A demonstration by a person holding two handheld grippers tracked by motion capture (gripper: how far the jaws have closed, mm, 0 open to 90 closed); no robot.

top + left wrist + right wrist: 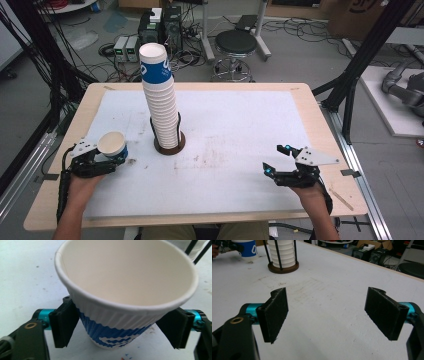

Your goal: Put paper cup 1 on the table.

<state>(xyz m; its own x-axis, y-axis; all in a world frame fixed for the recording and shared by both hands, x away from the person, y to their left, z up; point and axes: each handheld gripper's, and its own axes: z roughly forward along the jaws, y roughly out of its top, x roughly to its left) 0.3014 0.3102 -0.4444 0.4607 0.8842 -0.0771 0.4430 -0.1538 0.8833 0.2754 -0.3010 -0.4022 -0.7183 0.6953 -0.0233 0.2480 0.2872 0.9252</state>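
One paper cup [125, 297] stood upright on the bench [235, 145] between my left gripper's [120, 327] jaws, which sat part-open; whether the pads pressed its ribbed wall I could not tell. My right gripper's [334, 315] jaws gaped wide and empty, parked well clear of the stacked cups [161, 100], ready.

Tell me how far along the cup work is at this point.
Done: one paper cup stands apart from the cup stack, upright on the white mat at the left.
In hand: the left gripper has its jaws around that cup; whether the pads press on it, I cannot tell.
Left: the tall stack remains in its holder. The right gripper waits open, holding nothing.
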